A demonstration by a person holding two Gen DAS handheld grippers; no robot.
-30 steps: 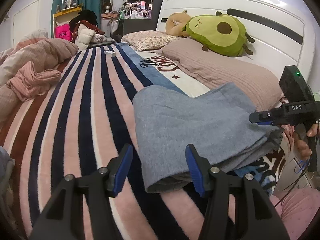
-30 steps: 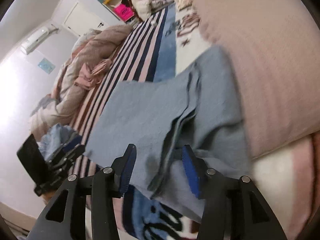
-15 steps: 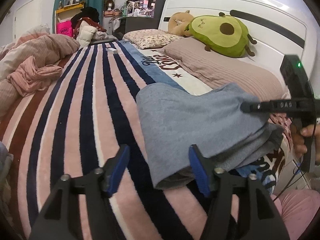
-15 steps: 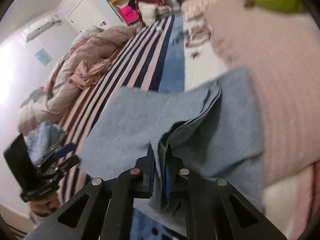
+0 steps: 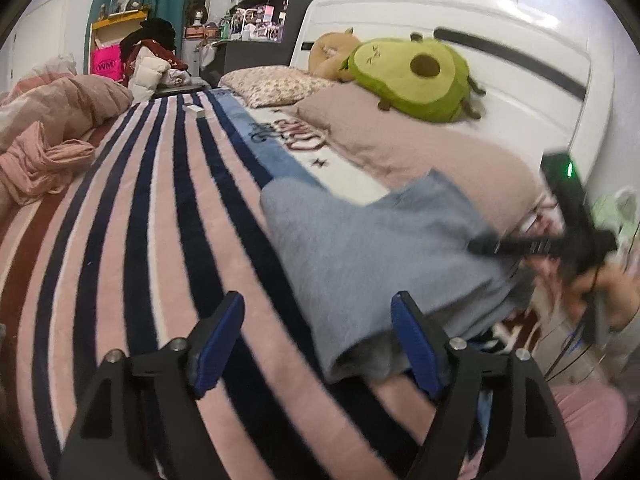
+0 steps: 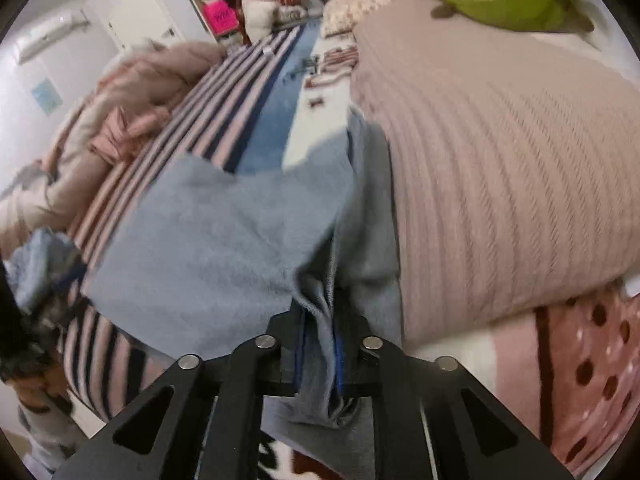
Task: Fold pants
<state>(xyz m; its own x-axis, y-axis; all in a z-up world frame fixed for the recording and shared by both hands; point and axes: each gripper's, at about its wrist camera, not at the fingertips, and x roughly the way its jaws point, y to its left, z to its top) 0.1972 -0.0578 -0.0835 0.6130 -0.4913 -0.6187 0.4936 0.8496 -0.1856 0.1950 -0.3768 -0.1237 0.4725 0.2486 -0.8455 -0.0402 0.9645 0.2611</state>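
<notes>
The grey-blue pants (image 5: pixel 372 248) lie folded on the striped blanket (image 5: pixel 152 216), their right side against the pink ribbed pillow (image 6: pixel 500 168). The right gripper (image 6: pixel 320 354) has its jaws clamped on a bunched edge of the pants at the near right of the pile, cloth pinched between the blue pads. The left gripper (image 5: pixel 316 340) hangs above the blanket with its jaws spread wide and nothing between them; its right finger sits just beside the near folded edge. A green avocado plush (image 5: pixel 412 76) rests far off on the pillow by the white headboard (image 5: pixel 520 92)
</notes>
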